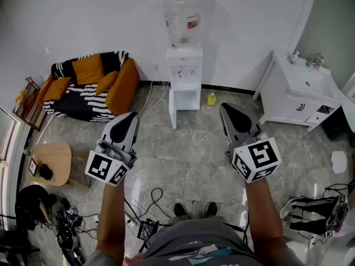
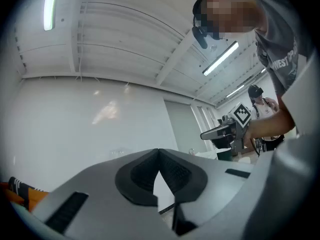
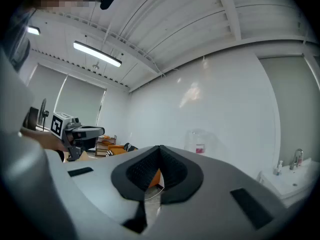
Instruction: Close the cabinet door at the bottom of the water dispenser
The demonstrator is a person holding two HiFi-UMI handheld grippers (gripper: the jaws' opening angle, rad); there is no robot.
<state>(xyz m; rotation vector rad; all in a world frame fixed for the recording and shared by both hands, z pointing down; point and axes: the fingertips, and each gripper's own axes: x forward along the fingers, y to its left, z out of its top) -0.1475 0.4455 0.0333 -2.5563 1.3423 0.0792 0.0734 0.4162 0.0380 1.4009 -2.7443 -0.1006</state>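
The white water dispenser (image 1: 184, 65) stands against the far wall with a clear bottle (image 1: 183, 18) on top. Its bottom cabinet (image 1: 187, 100) is open, and the door (image 1: 172, 111) hangs swung out on the left side. My left gripper (image 1: 130, 119) and right gripper (image 1: 227, 110) are held up side by side well short of the dispenser, both pointing toward it. Each is shut with nothing between the jaws, as the left gripper view (image 2: 159, 151) and the right gripper view (image 3: 160, 148) show. The bottle (image 3: 199, 141) shows faintly past the right jaws.
An orange and striped sofa (image 1: 89, 85) sits at the left, a white sink cabinet (image 1: 299, 96) at the right. A yellow bottle (image 1: 211, 98) stands beside the dispenser. A round wooden table (image 1: 52, 162), floor cables (image 1: 150, 204) and shoes (image 1: 310, 209) lie near me.
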